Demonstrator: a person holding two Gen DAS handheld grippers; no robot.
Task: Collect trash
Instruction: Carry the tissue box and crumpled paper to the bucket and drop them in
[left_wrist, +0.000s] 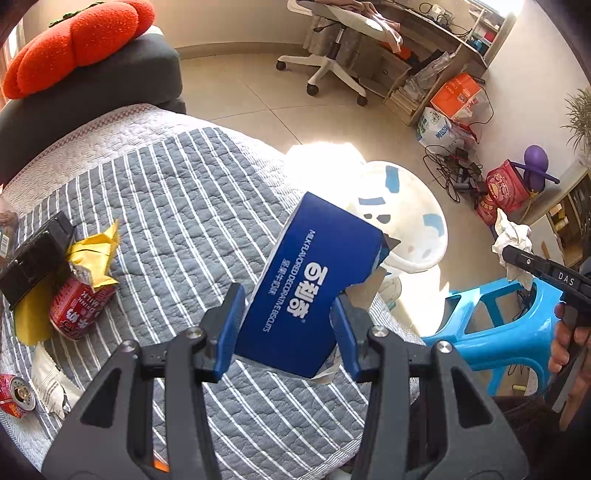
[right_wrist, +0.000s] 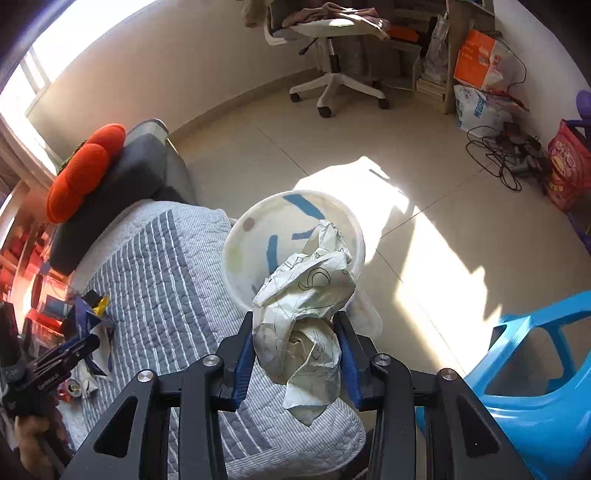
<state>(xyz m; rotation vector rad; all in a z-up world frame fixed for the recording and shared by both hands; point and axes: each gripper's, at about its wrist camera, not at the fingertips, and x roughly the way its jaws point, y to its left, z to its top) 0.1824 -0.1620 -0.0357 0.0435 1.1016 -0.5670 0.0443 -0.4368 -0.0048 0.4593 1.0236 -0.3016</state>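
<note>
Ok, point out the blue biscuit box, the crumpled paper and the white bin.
blue biscuit box (left_wrist: 314, 280), left wrist view, printed face.
crumpled paper (right_wrist: 306, 306), right wrist view, middle of the wad.
white bin (right_wrist: 236, 236), right wrist view, inner wall.

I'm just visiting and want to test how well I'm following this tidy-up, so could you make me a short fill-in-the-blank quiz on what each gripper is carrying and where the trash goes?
1. The left gripper is clamped on a ____ biscuit box.
2. The right gripper holds a wad of crumpled ____.
3. The white bin stands on the floor at the edge of the ____.
4. Beside the yellow wrapper on the quilt lies a ____ drink can.

Missing words: blue; paper; bed; red
</note>
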